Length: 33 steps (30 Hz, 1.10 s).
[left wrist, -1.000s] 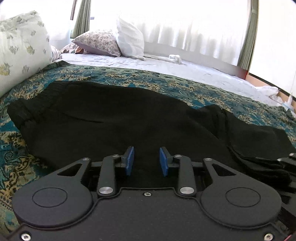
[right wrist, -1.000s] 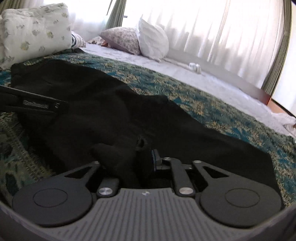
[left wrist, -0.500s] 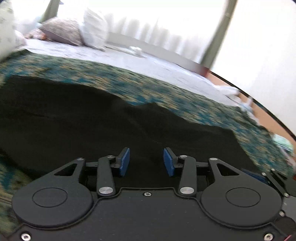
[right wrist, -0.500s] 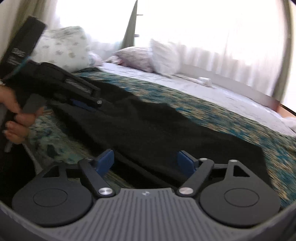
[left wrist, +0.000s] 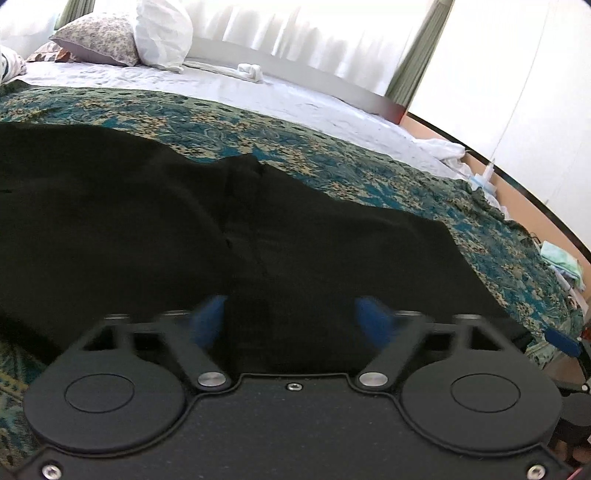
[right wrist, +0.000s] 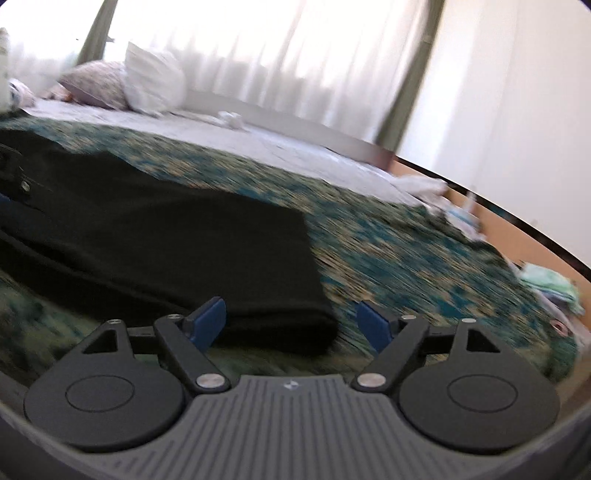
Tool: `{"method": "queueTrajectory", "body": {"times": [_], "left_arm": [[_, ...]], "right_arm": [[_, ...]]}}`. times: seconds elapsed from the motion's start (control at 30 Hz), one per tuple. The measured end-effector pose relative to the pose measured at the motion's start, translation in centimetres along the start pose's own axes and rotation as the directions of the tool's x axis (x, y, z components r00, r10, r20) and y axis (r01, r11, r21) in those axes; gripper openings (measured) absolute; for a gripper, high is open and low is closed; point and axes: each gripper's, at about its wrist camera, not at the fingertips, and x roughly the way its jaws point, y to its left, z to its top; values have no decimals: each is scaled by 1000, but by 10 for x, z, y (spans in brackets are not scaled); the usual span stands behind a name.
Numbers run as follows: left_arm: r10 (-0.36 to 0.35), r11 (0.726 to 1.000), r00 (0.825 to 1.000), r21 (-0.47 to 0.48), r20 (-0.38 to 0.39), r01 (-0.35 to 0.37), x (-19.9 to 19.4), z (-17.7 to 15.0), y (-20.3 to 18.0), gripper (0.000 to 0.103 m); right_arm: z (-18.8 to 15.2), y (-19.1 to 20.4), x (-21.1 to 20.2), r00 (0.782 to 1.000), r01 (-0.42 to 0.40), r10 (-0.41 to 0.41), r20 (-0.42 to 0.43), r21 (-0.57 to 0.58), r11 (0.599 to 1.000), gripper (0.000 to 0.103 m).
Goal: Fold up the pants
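Black pants [left wrist: 177, 229] lie flat on the teal patterned bedspread [left wrist: 369, 173], legs running to the right. My left gripper [left wrist: 291, 321] is open wide and empty, low over the near edge of the pants at mid-length; its blue pads [left wrist: 210, 317] are motion-blurred. My right gripper [right wrist: 293, 325] is open and empty, just off the cuff end of the pants [right wrist: 177, 251], with the hem corner [right wrist: 317, 317] between its pads. The left gripper's body [right wrist: 11, 173] shows at the left edge of the right wrist view.
Pillows [left wrist: 162, 33] and a white sheet [left wrist: 258, 92] lie at the far side of the bed. The bed's right edge drops to a floor with loose clothes [left wrist: 561, 258]. Curtains and a white wall stand behind.
My right gripper let go of the bunched pants fabric, opened and moved right to the cuff end. My left gripper swung right along the pants and opened wider.
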Motion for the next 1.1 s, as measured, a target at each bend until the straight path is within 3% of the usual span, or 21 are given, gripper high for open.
{"method": "queueTrajectory", "body": {"times": [0.03, 0.07, 0.13, 0.23, 0.3, 0.33, 0.37, 0.4, 0.47, 0.6, 0.7, 0.9, 1.0, 1.1], "left_arm": [[9, 1000, 1000, -9, -5, -9, 2, -1, 0, 31], [8, 1000, 1000, -22, -15, -8, 5, -1, 1, 28], [0, 999, 1000, -51, -10, 0, 8, 0, 2, 30], [-27, 995, 1000, -93, 1, 27, 10, 2, 5, 48], [-31, 994, 999, -106, 6, 32, 13, 2, 3, 49], [-18, 995, 1000, -95, 8, 18, 14, 3, 1, 44], [11, 997, 1000, -77, 16, -9, 14, 2, -2, 21], [39, 998, 999, -58, 24, -38, 13, 2, -4, 15], [53, 998, 998, -39, 44, -51, 9, 0, -6, 12], [105, 990, 986, 78, 127, -116, -8, 0, -20, 11], [124, 984, 980, 108, 157, -142, -18, 1, -20, 11], [199, 976, 973, 64, 118, -208, -15, 2, 2, 12], [212, 975, 974, 42, 79, -216, -7, -1, 15, 13], [218, 973, 972, 57, 90, -224, -5, -3, 17, 14]], "right_arm": [[-3, -4, 1, 1000, 14, -14, -7, 1, 1000, 89], [-5, -7, 2, 1000, 24, -24, -11, 2, 1000, 89], [-9, -13, -1, 999, 35, -35, -14, 9, 999, 89], [-9, -19, 2, 999, 32, -31, -13, 23, 999, 89], [-10, -26, 1, 1000, 22, -21, -14, 36, 999, 89], [-10, -29, 1, 1000, 26, -25, -17, 41, 999, 89], [-12, -32, 1, 999, 32, -31, -22, 42, 999, 89], [-14, -34, -1, 999, 41, -40, -27, 43, 998, 89], [-16, -38, 2, 997, 63, -61, -39, 47, 997, 89], [-16, -41, 6, 998, 60, -58, -39, 65, 996, 89], [-13, -36, 9, 999, 36, -35, -28, 60, 998, 89], [-9, -22, 11, 1000, -5, 5, -16, 13, 1000, 89], [-6, -20, 14, 1000, -21, 21, -18, 8, 1000, 89], [-1, -21, 14, 998, -64, 65, -8, 28, 998, 89]]}}
